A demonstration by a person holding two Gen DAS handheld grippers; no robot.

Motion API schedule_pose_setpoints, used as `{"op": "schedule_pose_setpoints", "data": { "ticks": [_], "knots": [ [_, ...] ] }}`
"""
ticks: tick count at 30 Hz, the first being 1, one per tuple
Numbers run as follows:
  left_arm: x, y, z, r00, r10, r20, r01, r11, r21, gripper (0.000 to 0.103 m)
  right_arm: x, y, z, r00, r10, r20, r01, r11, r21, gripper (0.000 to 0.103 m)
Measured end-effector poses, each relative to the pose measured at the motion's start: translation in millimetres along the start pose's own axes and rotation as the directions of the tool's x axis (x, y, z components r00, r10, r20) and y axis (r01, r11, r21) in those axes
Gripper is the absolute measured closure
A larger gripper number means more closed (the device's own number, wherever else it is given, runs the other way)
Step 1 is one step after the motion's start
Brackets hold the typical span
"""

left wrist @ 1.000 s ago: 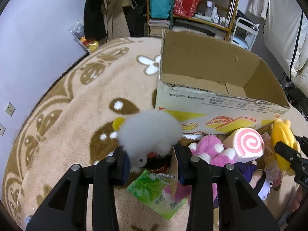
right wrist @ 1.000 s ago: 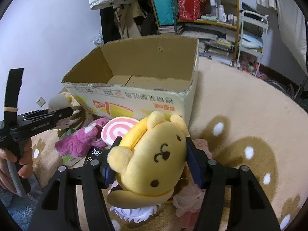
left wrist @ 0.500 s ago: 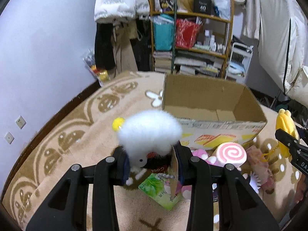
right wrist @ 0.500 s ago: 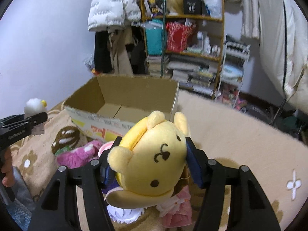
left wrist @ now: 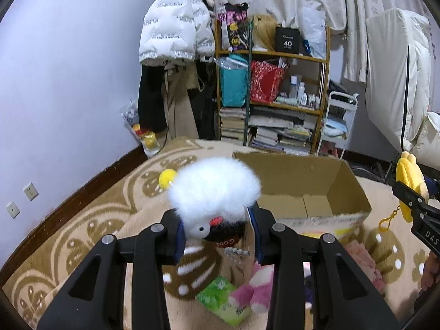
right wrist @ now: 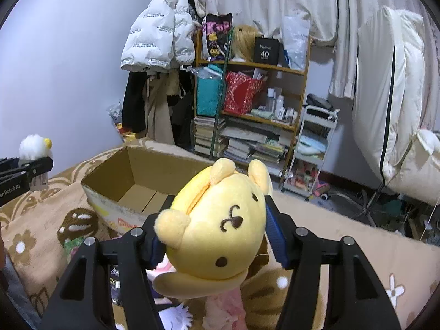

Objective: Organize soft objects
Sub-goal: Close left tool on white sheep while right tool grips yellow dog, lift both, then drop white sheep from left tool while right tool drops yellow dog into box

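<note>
Left gripper [left wrist: 217,236]: your jaws clamp the white fluffy toy [left wrist: 214,189].
Right gripper [right wrist: 217,236]: your jaws clamp the yellow plush [right wrist: 217,228].
Cardboard box [left wrist: 302,184]: open, on the rug [left wrist: 90,220].

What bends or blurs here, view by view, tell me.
Left wrist view: fisheye bows the wall and the carpet edge, corners go black, the white fluffy toy looks soft-edged. Right wrist view: the same curving and dark corners, the yellow plush sharp, lighting even, no strong glare.

white fluffy toy [left wrist: 214,189]; yellow plush [right wrist: 217,231]; brown box [left wrist: 302,192]; beige rug [left wrist: 90,236], brown motifs.
</note>
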State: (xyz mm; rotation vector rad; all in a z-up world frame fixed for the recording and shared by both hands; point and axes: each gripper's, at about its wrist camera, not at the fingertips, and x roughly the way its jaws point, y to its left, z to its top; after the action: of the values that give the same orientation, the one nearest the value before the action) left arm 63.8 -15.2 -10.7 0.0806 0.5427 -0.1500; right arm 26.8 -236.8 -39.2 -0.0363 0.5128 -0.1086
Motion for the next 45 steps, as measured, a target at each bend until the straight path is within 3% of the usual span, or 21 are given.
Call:
{"op": "schedule_pose_setpoints", "data": {
  "ticks": [11,22,38,45],
  "knots": [
    [5,-13,32,0.997,-0.012,0.075,0.008,0.999,0.046,0.067,8,-7,24,0.999,-0.011,0.048,0.010,1.000,0.017,0.038],
    [14,-25,50,0.995,-0.016,0.101,0.007,0.996,0.090,0.067,26,-2,54,0.992,0.019,0.122,-0.019,1.000,0.005,0.038],
    [53,-56,36,0.995,-0.098,0.019,0.094,0.982,0.166,0.067,70,-5,46,0.993,0.097,0.072,-0.101,0.993,0.056,0.037],
    [75,-57,31,0.992,-0.119,-0.046,0.124,0.983,0.133,0.066,83,-4,35,0.990,0.135,0.035,-0.137,0.988,0.066,0.037]
  ]
}}
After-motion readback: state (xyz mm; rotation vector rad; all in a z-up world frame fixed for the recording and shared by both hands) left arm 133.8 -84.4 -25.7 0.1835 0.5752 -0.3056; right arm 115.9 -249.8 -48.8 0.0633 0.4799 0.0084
